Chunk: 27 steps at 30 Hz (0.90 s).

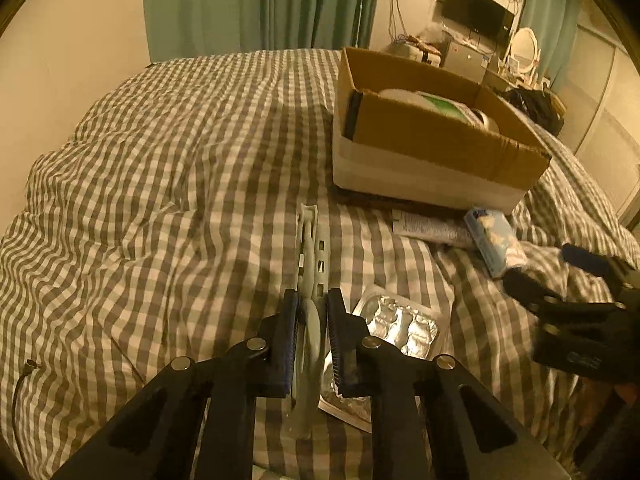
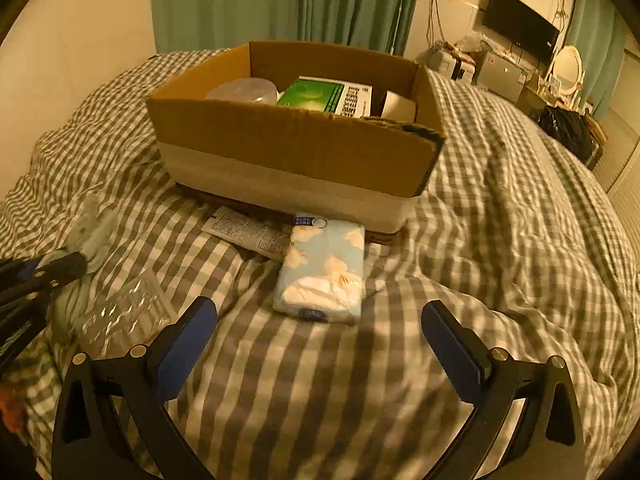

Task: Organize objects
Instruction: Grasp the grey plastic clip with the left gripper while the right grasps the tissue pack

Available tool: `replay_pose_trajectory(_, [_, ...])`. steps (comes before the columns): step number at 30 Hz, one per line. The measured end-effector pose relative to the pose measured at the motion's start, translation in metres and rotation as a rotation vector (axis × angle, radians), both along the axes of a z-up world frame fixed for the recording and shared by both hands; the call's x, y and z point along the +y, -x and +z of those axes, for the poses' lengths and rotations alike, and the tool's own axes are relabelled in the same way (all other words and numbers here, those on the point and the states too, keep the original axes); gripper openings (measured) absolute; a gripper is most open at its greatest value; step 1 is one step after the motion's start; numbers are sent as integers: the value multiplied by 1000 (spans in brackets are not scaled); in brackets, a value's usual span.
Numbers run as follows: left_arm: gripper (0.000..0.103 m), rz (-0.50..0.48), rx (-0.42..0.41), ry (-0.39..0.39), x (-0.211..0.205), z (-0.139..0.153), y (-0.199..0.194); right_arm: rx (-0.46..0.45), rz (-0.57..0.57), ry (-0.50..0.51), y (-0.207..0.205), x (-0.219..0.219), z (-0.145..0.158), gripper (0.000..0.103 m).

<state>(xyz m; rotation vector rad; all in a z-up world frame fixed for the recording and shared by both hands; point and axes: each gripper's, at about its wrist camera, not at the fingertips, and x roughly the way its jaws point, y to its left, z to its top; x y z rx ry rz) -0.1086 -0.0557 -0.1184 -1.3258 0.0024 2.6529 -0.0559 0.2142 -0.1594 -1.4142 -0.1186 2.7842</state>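
Two grippers work over a checked bed with a cardboard box [image 2: 296, 148] of sorted things.

The grey-and-white gingham duvet [image 1: 160, 184] is rumpled. Behind it hang green curtains [image 2: 280, 0] on a pale wall, with a dark screen [image 2: 518, 24] and a round mirror [image 2: 568, 66] at far right. The left gripper [image 1: 312, 312] is clamped on a pale plastic strap [image 1: 310, 276] above the bedding, beside a foil blister pack [image 1: 400, 320]. The right gripper [image 2: 320, 320] stands spread wide and empty, just short of a light-blue tissue pack [image 2: 324, 272], which lies against a printed leaflet [image 2: 252, 232] at the box's foot. Inside the box sit a green carton [image 2: 320, 94] and a clear tub [image 2: 244, 90].
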Motion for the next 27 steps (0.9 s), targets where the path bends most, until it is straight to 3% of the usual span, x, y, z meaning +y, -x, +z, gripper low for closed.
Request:
replay_pose_trajectory(4, [14,-6,0,-34,-1,4,4,-10,-20,26,15,4,-8,100])
replay_pose_trajectory(7, [14,-17,1,-44,4,6,7,-30,-27,33,26,6,-16,93])
replay_pose_trajectory(10, [14,-30,3,-41,12,5,11,-51,-23,40,31,9,-24,75])
replay_pose_trajectory(12, [14,-37,1,-32,16,5,13,-63,-16,36,31,10,-29,56])
replay_pose_trajectory(27, [14,-48,16,-24,23,25,-20,3,48,3,-18,-8,10,53])
